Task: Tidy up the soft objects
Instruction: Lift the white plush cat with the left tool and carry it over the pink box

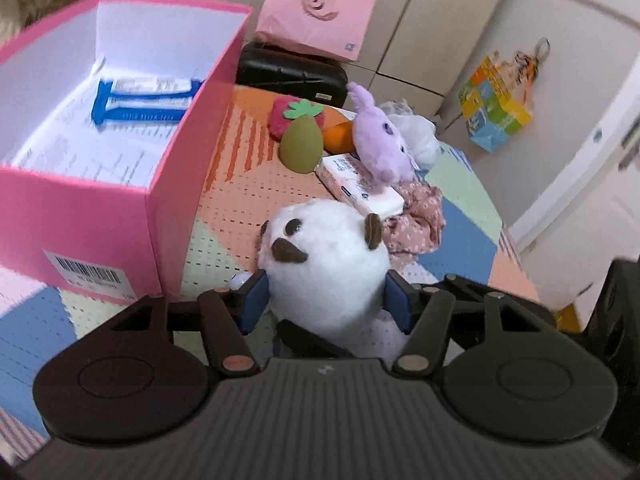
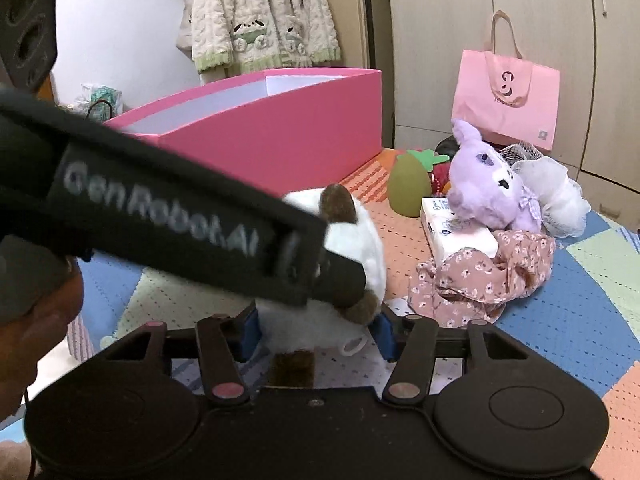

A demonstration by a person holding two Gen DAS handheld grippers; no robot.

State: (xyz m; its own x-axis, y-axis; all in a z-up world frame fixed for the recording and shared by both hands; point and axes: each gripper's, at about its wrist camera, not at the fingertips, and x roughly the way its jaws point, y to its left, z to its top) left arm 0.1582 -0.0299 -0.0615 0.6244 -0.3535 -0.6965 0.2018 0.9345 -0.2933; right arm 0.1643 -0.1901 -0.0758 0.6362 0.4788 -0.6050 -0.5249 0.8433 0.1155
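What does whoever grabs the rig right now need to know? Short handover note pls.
Left gripper: shut on white panda plush.
Right gripper: fingers flank the same plush; contact unclear.
Pink box: open, holds only papers and blue-edged packets.
Done: no soft item boxed yet.
Left: purple bunny plush, floral scrunchie, strawberry plush, green egg-shaped sponge, tissue pack, all on the mat.
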